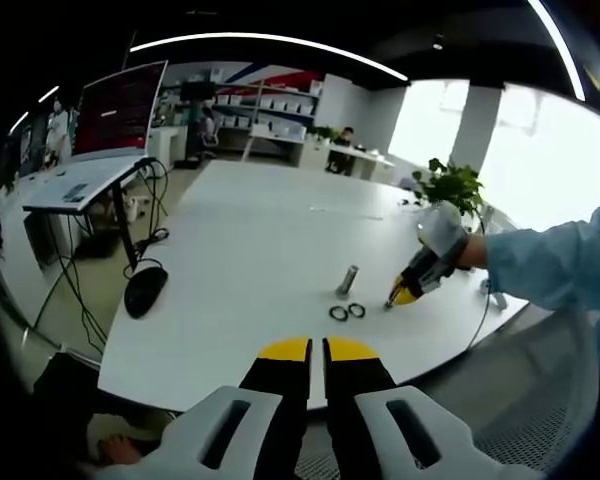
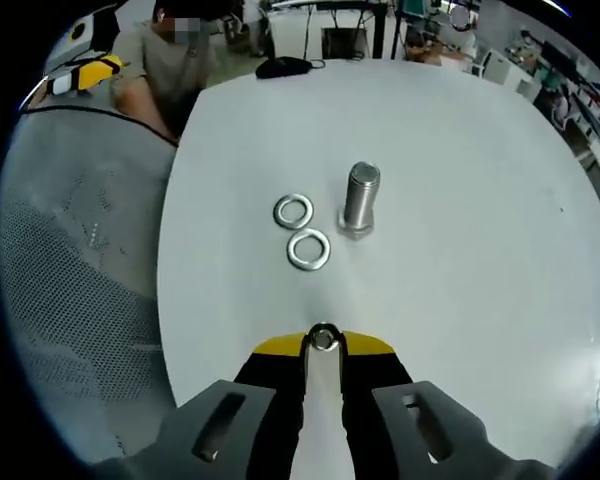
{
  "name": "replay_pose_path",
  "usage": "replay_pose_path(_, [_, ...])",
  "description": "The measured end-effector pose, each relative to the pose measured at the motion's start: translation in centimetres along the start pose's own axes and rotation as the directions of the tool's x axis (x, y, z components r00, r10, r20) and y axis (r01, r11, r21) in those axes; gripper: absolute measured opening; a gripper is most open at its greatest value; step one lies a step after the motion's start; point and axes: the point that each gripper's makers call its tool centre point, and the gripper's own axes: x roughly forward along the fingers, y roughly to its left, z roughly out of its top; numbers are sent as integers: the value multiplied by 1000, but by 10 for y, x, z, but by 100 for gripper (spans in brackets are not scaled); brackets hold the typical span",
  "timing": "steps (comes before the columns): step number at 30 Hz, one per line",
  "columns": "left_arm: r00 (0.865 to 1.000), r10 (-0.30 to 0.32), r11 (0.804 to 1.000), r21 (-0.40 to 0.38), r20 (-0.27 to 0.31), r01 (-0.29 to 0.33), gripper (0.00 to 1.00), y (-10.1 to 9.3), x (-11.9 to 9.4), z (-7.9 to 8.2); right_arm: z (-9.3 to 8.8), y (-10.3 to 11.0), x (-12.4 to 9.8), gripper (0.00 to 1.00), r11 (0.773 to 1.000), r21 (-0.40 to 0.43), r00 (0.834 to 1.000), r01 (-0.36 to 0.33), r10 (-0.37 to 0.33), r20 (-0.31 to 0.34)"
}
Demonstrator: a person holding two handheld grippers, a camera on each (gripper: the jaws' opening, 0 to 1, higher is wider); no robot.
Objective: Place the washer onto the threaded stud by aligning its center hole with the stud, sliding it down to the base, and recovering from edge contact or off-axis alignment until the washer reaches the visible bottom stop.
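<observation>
Right gripper (image 2: 323,345) pinching washer (image 2: 323,339) — near upright stud (image 2: 360,199).

In the right gripper view we see the stud (image 2: 360,200) standing mid-frame on the table (image 2: 460,150). Two washers (image 2: 293,211) (image 2: 309,249) lie just left of it, one below the other.

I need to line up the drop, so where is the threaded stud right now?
In the right gripper view the threaded stud stands upright on the white table, just right of two loose washers and ahead of the right gripper, which grips a third washer.
</observation>
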Motion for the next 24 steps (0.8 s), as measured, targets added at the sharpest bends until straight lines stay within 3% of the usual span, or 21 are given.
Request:
replay_pose_path(5, [1000, -2, 1000, 2, -4, 2, 2, 0, 0, 0, 0, 0, 4, 14, 1000, -4, 1000, -1, 1, -6])
replay_pose_path(7, [1000, -2, 1000, 3, -3, 2, 2, 0, 0, 0, -1, 1, 3, 15, 999, -47, 1000, -2, 1, -5])
replay_pose_path(10, [1000, -3, 1000, 3, -2, 3, 2, 0, 0, 0, -11, 4, 0, 28, 999, -42, 999, 8, -10, -51])
replay_pose_path(12, [1000, -4, 1000, 2, -1, 4, 2, 0, 0, 0, -13, 8, -7, 32, 999, -44, 999, 2, -4, -41])
replay_pose_path(15, [1000, -6, 1000, 4, 0, 6, 2, -1, 0, 0, -12, 23, -18, 33, 997, 17, 997, -79, 79, -4])
replay_pose_path(18, [1000, -6, 1000, 5, -4, 6, 2, -1, 0, 0, -2, 33, -34, 36, 991, 70, 991, -117, 112, 79])
replay_pose_path(23, [1000, 2, 1000, 9, -4, -2, 2, 0, 0, -1, -3, 30, -66, 39, 996, 76, 994, -48, 40, 104])
replay_pose_path(24, [1000, 5, 1000, 11, 10, -5, 2, 0, -1, 2, 1, 28, -76, 39, 993, 109, 989, -36, 20, 145])
